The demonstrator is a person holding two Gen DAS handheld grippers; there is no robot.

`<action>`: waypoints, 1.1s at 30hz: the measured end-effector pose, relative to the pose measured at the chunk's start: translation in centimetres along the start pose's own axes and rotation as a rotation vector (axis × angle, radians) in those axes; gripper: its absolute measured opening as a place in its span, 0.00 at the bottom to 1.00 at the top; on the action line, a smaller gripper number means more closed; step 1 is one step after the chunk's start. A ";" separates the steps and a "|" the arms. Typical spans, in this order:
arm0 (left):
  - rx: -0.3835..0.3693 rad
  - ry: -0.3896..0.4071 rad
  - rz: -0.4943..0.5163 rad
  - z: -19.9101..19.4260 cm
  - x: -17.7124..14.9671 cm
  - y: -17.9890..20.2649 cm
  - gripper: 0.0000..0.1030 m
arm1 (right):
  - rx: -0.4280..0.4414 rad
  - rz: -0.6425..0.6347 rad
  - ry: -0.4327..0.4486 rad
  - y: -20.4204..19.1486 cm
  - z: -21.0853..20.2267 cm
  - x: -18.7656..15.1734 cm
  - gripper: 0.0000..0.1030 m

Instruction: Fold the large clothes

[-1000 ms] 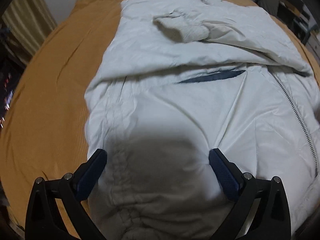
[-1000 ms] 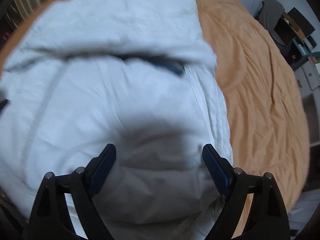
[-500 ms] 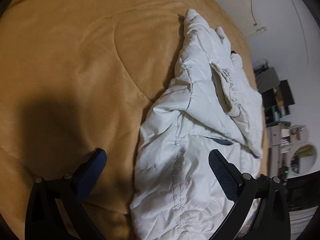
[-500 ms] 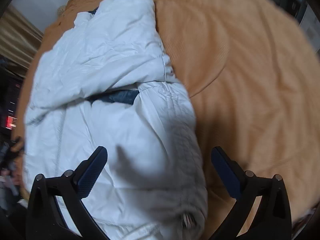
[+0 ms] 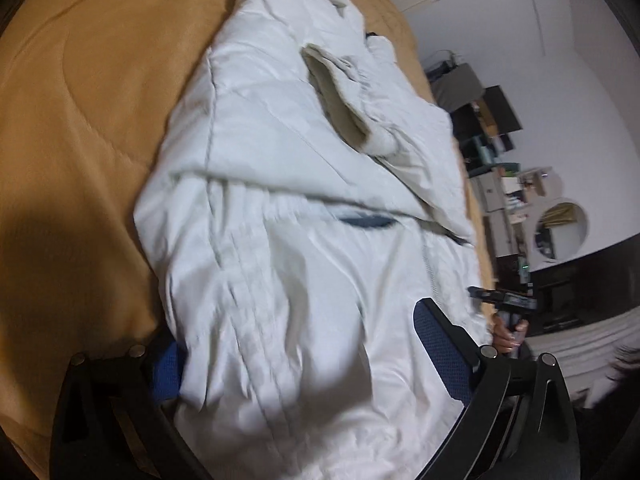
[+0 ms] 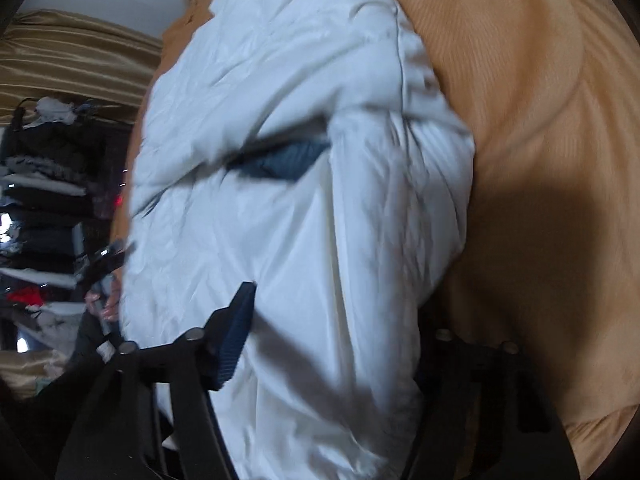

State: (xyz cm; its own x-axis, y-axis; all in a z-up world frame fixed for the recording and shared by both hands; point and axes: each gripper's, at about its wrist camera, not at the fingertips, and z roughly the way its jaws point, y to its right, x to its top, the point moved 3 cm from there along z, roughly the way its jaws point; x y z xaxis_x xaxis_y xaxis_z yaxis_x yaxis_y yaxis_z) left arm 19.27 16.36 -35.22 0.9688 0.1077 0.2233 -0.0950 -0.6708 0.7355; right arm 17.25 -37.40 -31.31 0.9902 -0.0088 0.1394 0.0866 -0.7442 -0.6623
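Observation:
A large white padded jacket (image 5: 288, 208) lies on an orange bedspread (image 5: 80, 112), sleeves folded across its upper part, a strip of blue lining (image 5: 366, 222) showing under the fold. My left gripper (image 5: 304, 356) is open, its jaws straddling the jacket's lower left edge; the left pad is partly hidden under the fabric. The jacket also fills the right wrist view (image 6: 304, 184). My right gripper (image 6: 336, 344) is open around the jacket's lower right edge; its right finger is hidden behind the cloth. The right gripper also shows in the left wrist view (image 5: 504, 304).
The orange bedspread (image 6: 540, 160) spreads to the right of the jacket. Shelves and a round mirror (image 5: 560, 228) stand by the white wall beyond the bed. A rack of dark clothes (image 6: 44, 184) and tan curtains stand on the other side.
Both grippers have swung back inward from the bedspread and closed in low on the jacket's bottom corners. The hem now lies between the open jaws of each.

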 end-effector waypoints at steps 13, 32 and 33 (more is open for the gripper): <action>-0.170 -0.092 -0.029 1.9 -3.5 -0.6 0.98 | 0.115 0.018 -0.080 -0.7 0.4 -4.9 0.80; 0.038 -0.130 0.346 -3.9 -6.8 9.9 0.17 | 0.112 -0.235 0.087 -11.6 -9.1 -6.0 0.10; 0.020 -0.161 0.360 -4.4 -8.2 10.1 0.17 | 0.096 -0.271 0.048 -12.0 -9.4 -7.6 0.09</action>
State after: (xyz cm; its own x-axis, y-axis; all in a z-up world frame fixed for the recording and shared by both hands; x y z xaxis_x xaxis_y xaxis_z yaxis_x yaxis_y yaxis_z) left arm 9.39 11.96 -26.78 0.8982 -0.2520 0.3602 -0.4318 -0.6594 0.6154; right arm 7.68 -34.71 -17.53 0.9236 0.1481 0.3536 0.3592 -0.6570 -0.6628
